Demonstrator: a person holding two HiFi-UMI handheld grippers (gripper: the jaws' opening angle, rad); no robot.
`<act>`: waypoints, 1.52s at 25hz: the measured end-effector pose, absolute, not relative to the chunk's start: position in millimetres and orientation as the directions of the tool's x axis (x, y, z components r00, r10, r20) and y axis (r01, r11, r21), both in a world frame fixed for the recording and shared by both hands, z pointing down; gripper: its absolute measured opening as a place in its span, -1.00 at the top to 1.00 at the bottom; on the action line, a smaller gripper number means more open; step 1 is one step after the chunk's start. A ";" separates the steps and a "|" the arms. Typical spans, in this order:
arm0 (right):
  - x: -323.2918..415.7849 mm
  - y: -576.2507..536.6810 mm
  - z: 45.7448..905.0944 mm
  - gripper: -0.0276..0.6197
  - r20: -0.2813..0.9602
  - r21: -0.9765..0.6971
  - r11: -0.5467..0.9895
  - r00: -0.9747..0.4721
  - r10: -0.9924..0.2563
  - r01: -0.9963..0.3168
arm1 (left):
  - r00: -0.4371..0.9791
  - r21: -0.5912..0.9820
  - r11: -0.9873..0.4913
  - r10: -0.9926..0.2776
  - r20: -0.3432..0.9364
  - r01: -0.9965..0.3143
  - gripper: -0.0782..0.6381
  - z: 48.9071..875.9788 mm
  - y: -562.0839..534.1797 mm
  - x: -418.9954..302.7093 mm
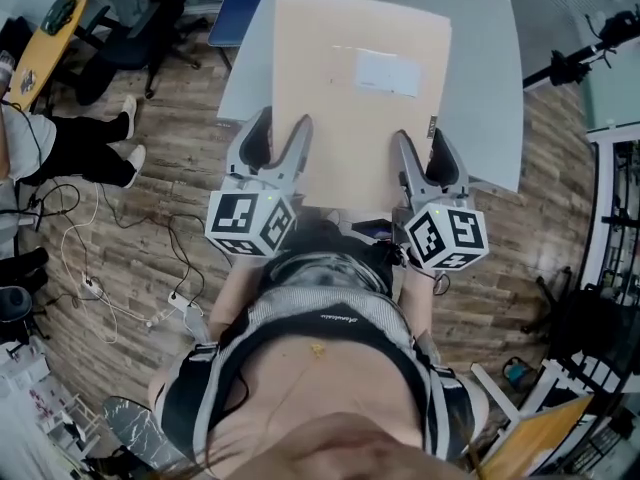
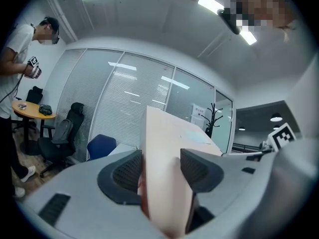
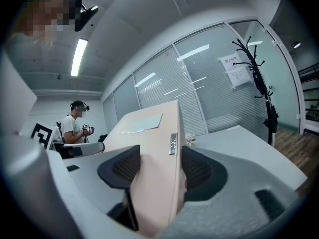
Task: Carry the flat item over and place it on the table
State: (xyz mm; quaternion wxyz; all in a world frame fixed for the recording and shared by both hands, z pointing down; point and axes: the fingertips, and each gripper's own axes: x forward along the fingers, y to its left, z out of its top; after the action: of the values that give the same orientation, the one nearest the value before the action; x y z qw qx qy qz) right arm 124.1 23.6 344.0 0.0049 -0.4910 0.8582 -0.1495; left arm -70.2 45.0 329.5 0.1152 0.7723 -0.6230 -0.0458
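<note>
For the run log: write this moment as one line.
left claw: shut on flat box | right claw: shut on flat box | flat box: over table | set down: cannot tell

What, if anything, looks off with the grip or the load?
Nothing stands out. The flat box sits level between the left gripper and right gripper, each clamped at a near corner, over the table. No dents or tears show.
</note>
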 end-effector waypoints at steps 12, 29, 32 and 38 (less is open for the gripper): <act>138.6 -26.0 349.3 0.10 0.161 -0.262 0.381 -0.429 -0.889 -0.887 | 0.316 0.252 -0.286 -0.945 0.088 -0.925 0.12 335.6 -23.6 -57.3; 114.8 -158.0 360.6 0.10 0.186 -0.255 0.302 -0.353 -0.917 -0.919 | 0.394 0.276 -0.354 -0.913 0.105 -0.894 0.14 349.8 -171.9 -81.3; 113.3 -173.9 367.0 0.11 0.194 -0.265 0.279 -0.335 -0.922 -0.923 | 0.411 0.272 -0.368 -0.904 0.119 -0.889 0.14 354.3 -191.8 -82.3; 107.2 -195.7 374.3 0.11 0.202 -0.270 0.259 -0.318 -0.927 -0.927 | 0.427 0.273 -0.382 -0.895 0.131 -0.883 0.14 361.3 -217.4 -87.9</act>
State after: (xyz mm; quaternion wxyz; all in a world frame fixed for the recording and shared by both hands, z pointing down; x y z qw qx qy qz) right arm 107.2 -195.7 374.3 -0.0013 -0.5841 0.7935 -0.1708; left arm -87.9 -217.4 361.3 0.1521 0.8310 -0.5348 -0.0192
